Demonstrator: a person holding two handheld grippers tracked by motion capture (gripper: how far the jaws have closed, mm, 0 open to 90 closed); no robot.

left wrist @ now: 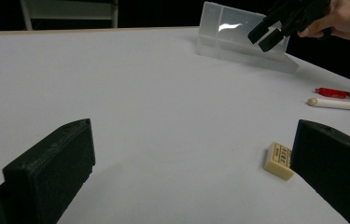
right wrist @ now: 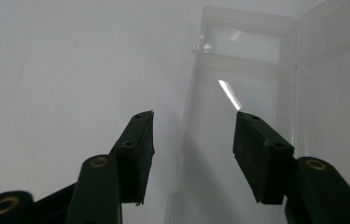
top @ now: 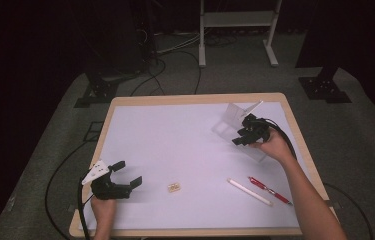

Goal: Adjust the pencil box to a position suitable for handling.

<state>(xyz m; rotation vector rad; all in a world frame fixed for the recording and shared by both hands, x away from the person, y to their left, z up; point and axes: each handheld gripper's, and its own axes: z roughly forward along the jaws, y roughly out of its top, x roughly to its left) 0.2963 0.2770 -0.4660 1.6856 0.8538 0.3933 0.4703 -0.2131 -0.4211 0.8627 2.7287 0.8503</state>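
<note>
- My right tool [top: 241,138] hangs over the clear plastic case [top: 235,127] at the far right of the counter [top: 175,145]. Its jaws are partly open and straddle the case's near side wall without pressing on it, so it holds nothing.
- The case lies open, its lid [right wrist: 336,70] standing up, and I see nothing inside it.
- My left tool [top: 125,175] sits at the near left corner, jaws wide and empty.
- The small eraser [left wrist: 281,160] lies just beside its right jaw.
- The red pen [top: 269,190] and the white pen [top: 249,192] lie side by side on the near right.
- I judge the packing barely begun: all three items are yet to go into the case.
</note>
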